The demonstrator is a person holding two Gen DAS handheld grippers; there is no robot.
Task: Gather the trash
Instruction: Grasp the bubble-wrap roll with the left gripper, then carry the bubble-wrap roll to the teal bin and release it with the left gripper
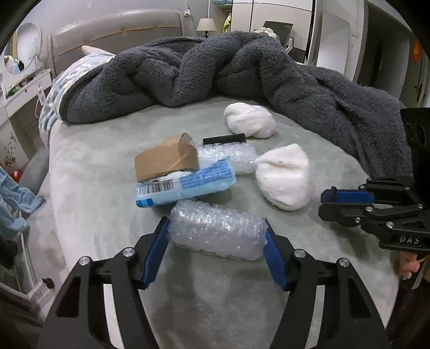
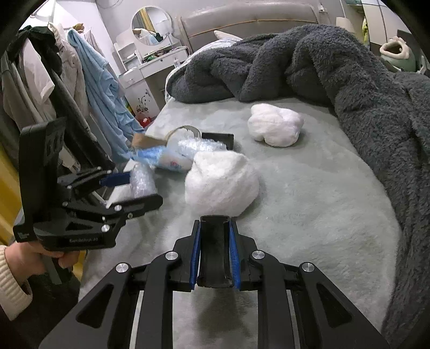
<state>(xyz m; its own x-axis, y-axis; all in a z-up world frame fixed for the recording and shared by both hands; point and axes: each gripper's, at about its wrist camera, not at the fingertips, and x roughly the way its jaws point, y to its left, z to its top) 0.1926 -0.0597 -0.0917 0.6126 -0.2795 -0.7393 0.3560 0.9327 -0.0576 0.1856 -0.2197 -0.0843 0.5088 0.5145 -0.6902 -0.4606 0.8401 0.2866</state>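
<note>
Trash lies on the grey bed sheet (image 1: 94,166). A bubble wrap wad (image 1: 219,235) sits between the open fingers of my left gripper (image 1: 216,252), which straddle it without squeezing; it also shows in the right wrist view (image 2: 142,181). Behind it lie a blue-and-white plastic packet (image 1: 188,185), a cardboard tube piece (image 1: 166,158), a second bubble wrap wad (image 1: 231,155) and a black object (image 1: 224,139). Two white cotton wads (image 1: 285,180) (image 1: 250,120) lie to the right. My right gripper (image 2: 215,249) is shut on a black curved piece (image 2: 215,255), just before the near cotton wad (image 2: 221,182).
A dark fluffy blanket (image 1: 215,69) is piled across the back and right of the bed. A headboard (image 1: 115,32) stands behind. A dresser with round mirror (image 2: 151,25) and hanging clothes (image 2: 102,88) stand off the bed's left side.
</note>
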